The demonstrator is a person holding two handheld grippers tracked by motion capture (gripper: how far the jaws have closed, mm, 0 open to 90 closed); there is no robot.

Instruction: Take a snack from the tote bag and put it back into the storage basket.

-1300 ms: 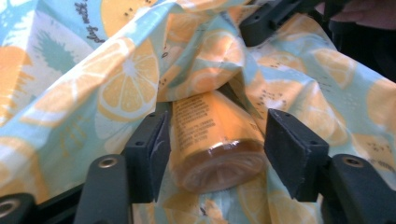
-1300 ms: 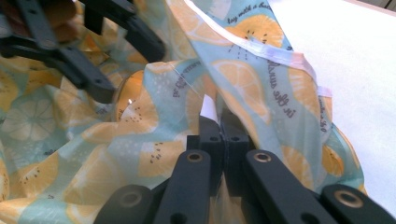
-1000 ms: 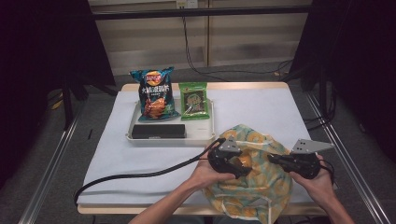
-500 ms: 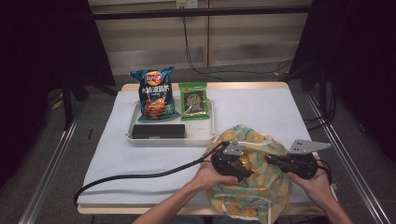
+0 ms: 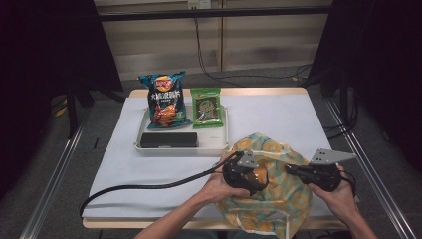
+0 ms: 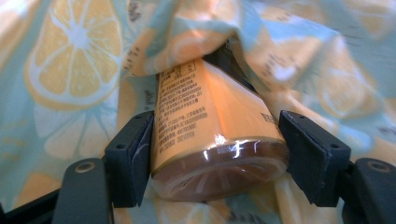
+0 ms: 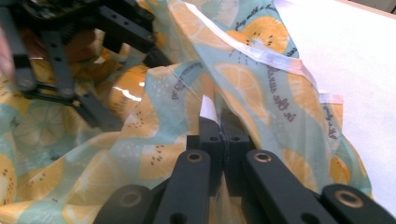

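Straddling an orange can (image 6: 215, 140), left gripper (image 6: 215, 154) gapes; right gripper (image 7: 220, 135) pinches the lemon-print bag (image 7: 261, 88)

Our left gripper (image 5: 254, 175) has slid a little rightward, deeper over the lemon-print bag (image 5: 271, 209), closing toward our right gripper (image 5: 293, 170), which has barely shifted.

An orange canister (image 6: 212, 135) lies tilted inside the lemon-print bag (image 5: 278, 199) (crumpled, at the table's near edge).
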